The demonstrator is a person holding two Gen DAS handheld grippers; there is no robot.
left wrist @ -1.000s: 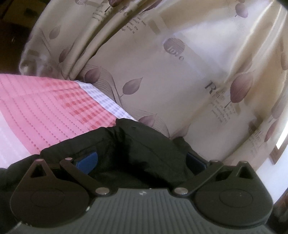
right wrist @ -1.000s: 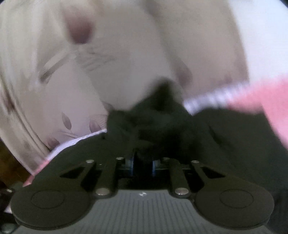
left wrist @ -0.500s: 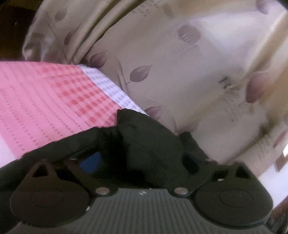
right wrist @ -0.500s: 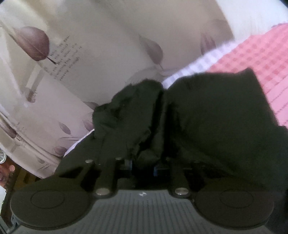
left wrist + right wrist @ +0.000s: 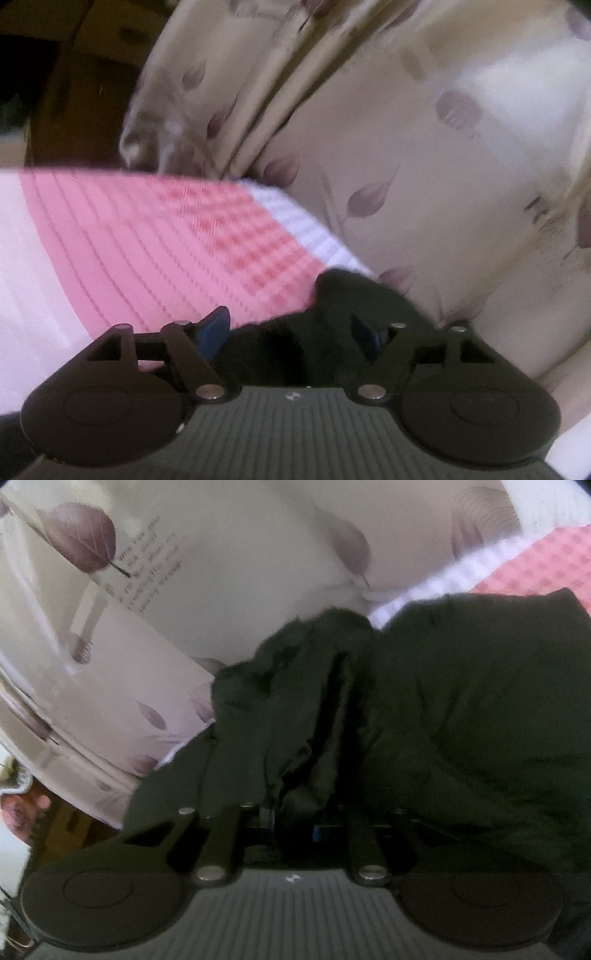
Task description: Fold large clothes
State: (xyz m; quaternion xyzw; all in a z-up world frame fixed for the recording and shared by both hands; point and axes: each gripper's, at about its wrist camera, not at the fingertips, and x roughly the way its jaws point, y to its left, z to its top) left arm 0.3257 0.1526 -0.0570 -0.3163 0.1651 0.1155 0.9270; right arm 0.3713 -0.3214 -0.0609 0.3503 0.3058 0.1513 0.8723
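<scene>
A large black garment (image 5: 461, 709) lies on a bed with a pink checked sheet (image 5: 155, 251). In the right wrist view my right gripper (image 5: 293, 823) is shut on a bunched fold of the black garment, which hides the blue pads. In the left wrist view my left gripper (image 5: 291, 328) is open with its blue pads (image 5: 216, 328) wide apart; a corner of the black garment (image 5: 343, 295) lies between and just ahead of them, at the sheet's white edge.
A beige curtain with purple leaf prints (image 5: 406, 147) hangs close behind the bed's far edge and also fills the right wrist view (image 5: 184, 590). Dark wooden furniture (image 5: 74, 92) stands at the upper left. The pink sheet shows in the right wrist view (image 5: 546, 565).
My left gripper has drawn back from the black garment, so less cloth lies between its pads and more pink sheet shows. My right gripper stays shut on the garment; its view has steadied.
</scene>
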